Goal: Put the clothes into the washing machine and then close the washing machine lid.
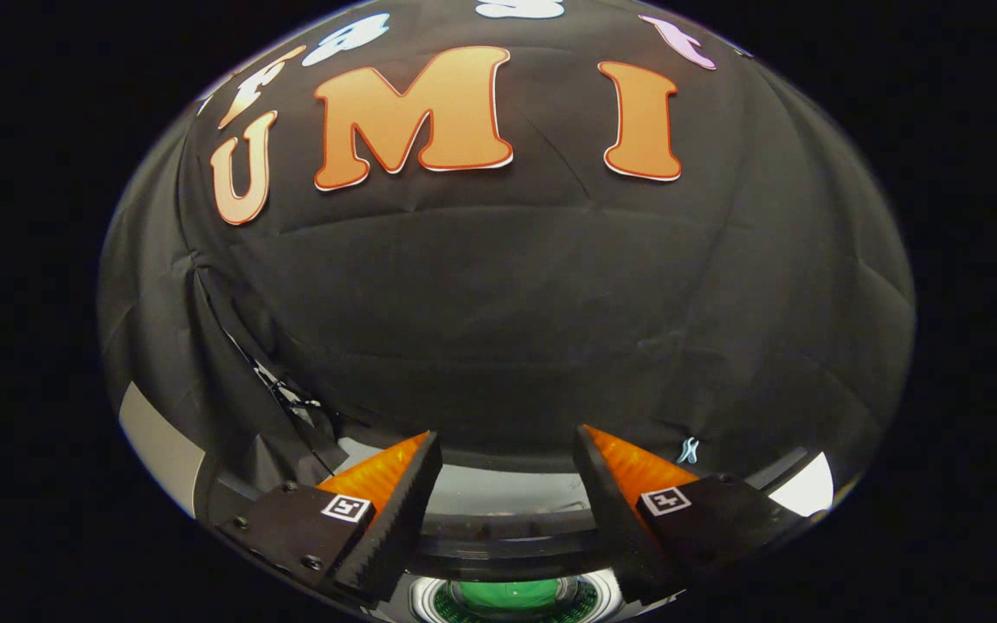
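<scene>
In the gripper view, the gripper [507,484] is pointing level toward the booth's black cloth wall [507,303], and its two fingers [395,510] are standing wide apart with nothing between them. Directly beneath and between the fingers, the top of the washing machine [511,541] is showing as a curved grey and dark rim, with a round opening [511,595] below it giving off a green glint; whether that is glass, a lid or the drum itself cannot be told. No clothes are appearing between the fingers or just ahead of them, so it cannot be told whether they are already inside. Judging from this, the gripper is hovering over the machine between steps, either going for the clothes or about to reach for the lid. The next move is probably calling for tilting downward to bring the target between the fingers. A pale strip of wall or floor [161,450] is showing beside the cloth.
</scene>
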Demonstrator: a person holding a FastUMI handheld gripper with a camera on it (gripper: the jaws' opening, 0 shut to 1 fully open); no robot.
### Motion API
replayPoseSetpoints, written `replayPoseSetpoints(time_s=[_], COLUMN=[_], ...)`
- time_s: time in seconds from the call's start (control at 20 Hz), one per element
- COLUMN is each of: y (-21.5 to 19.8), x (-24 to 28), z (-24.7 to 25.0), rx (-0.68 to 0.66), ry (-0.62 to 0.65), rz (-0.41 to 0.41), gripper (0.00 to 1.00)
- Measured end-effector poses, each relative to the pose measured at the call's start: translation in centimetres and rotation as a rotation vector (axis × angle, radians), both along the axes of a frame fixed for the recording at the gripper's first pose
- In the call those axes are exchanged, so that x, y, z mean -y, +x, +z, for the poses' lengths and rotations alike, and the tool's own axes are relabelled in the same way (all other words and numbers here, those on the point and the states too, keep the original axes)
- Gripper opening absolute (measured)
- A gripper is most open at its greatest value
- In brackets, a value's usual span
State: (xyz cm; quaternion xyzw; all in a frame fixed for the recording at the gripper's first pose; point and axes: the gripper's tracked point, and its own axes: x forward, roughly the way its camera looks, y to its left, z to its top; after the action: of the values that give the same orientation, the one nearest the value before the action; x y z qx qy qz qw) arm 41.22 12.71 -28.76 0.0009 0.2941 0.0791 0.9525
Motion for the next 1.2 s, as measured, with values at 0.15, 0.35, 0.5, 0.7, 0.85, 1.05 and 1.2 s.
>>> replayPoseSetpoints(time_s=[0.15,0.35,0.5,0.7,0.85,1.05,1.2], y=[-1.0,-3.2,-5.8,-8.9,-10.8,-12.9,-14.7], x=[0.1,0.5,1.1,1.7,1.8,2.3,2.4], z=[0.3,0.7,0.8,0.5,0.0,-0.4,-0.9], rx=[0.018,0.07,0.086,0.099,0.095,0.117,0.116], ry=[0.003,0.015,0.016,0.018,0.017,0.031,0.053], rz=[0.006,0.016,0.014,0.005,0.004,-0.016,-0.03], gripper=[0.98,0.98,0.99,0.98,0.98,0.98,0.99])
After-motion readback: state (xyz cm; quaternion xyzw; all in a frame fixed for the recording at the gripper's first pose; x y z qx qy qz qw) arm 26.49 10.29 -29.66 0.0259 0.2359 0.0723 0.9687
